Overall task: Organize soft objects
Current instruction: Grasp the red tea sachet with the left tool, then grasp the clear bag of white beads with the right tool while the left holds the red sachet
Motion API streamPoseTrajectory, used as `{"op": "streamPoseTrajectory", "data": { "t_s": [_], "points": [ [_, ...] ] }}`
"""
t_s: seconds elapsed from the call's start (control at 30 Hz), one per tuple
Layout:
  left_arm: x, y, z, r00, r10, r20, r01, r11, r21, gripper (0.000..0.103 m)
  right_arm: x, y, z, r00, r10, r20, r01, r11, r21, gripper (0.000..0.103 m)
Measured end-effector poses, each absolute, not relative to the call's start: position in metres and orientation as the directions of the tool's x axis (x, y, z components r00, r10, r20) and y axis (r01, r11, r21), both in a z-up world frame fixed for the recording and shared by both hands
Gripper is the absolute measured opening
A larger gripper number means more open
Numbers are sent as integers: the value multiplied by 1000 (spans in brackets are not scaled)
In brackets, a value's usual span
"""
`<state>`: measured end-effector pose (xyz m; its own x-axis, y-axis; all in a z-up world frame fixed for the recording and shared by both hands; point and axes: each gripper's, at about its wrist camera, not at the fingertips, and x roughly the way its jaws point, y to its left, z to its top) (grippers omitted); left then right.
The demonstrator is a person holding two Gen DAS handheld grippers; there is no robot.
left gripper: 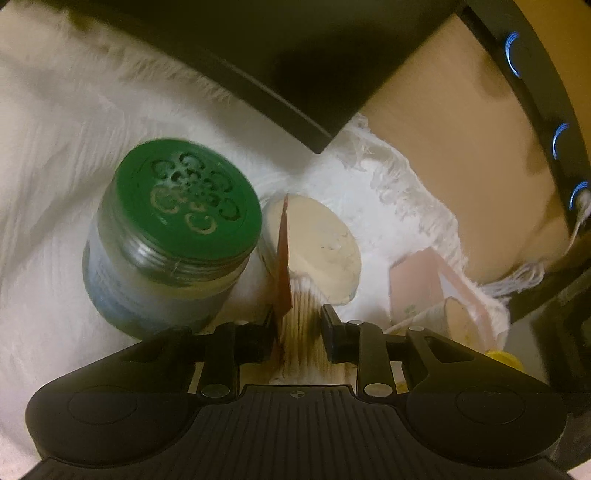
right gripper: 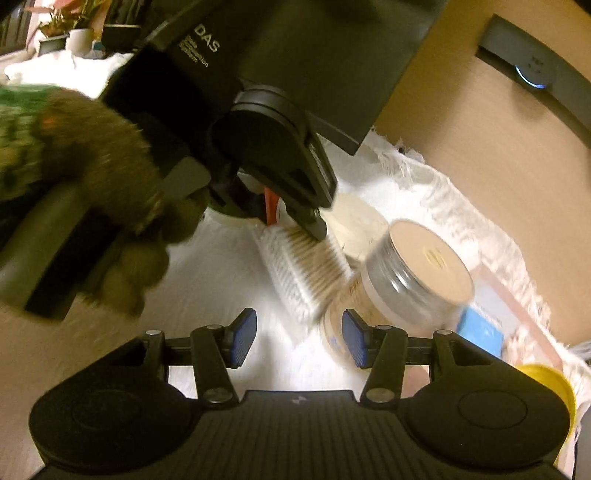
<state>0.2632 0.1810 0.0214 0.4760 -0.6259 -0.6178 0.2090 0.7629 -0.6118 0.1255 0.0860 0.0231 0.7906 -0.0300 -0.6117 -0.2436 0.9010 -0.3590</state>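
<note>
Left gripper (left gripper: 298, 325): pointed steeply downward over a white fringed cloth (left gripper: 55, 147), its jaws closed on a bundle of cotton swabs (left gripper: 301, 325) — the pads press the wooden sticks from both sides, with a thin red strip (left gripper: 283, 258) caught against the left pad. In the right wrist view the same bundle (right gripper: 306, 266) hangs below that gripper (right gripper: 295, 218), swab tips fanned out toward the camera; a hand in a brown fuzzy glove (right gripper: 122, 206) carries the tool. Right gripper (right gripper: 299, 338): angled down likewise, blue-padded fingers (right gripper: 242, 338) spread apart with nothing pressed between them; the swab tips lie just ahead of the gap, apart from the pads. A clear jar (right gripper: 413, 273) lying tilted with its pale flat end up rests just beside the right pad; contact cannot be told for blur. Left wrist view also lists a jar with a green perforated lid (left gripper: 184, 199), upright, just left of a round cream-coloured puff or pad (left gripper: 321, 240) lying on the cloth. Surface — the cloth covers a tan wooden tabletop (left gripper: 443, 110); a pink-rimmed tray (left gripper: 424, 280) sits at its right edge, and a yellow object (right gripper: 550, 387) nearby. A black box (left gripper: 277, 55) overhangs the far side. Potted plants (right gripper: 74, 29) stand in the background.
</note>
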Motion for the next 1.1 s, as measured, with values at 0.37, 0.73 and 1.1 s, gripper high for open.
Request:
{"op": "streamPoseTrajectory", "data": {
  "t_s": [0.37,0.73,1.1],
  "points": [
    [230,170,44,540,-660,-523,282,727,-626,27,86,61,22,792,-31,-609,-242,901,-361,50],
    [220,178,58,580,-653,-486,269,718,-642,25,75,75,19,815,-33,-578,-227,901,-370,50],
    [207,211,72,574,-560,-598,232,811,-536,27,120,130,20,893,14,-449,-235,867,-439,43]
  ]
}}
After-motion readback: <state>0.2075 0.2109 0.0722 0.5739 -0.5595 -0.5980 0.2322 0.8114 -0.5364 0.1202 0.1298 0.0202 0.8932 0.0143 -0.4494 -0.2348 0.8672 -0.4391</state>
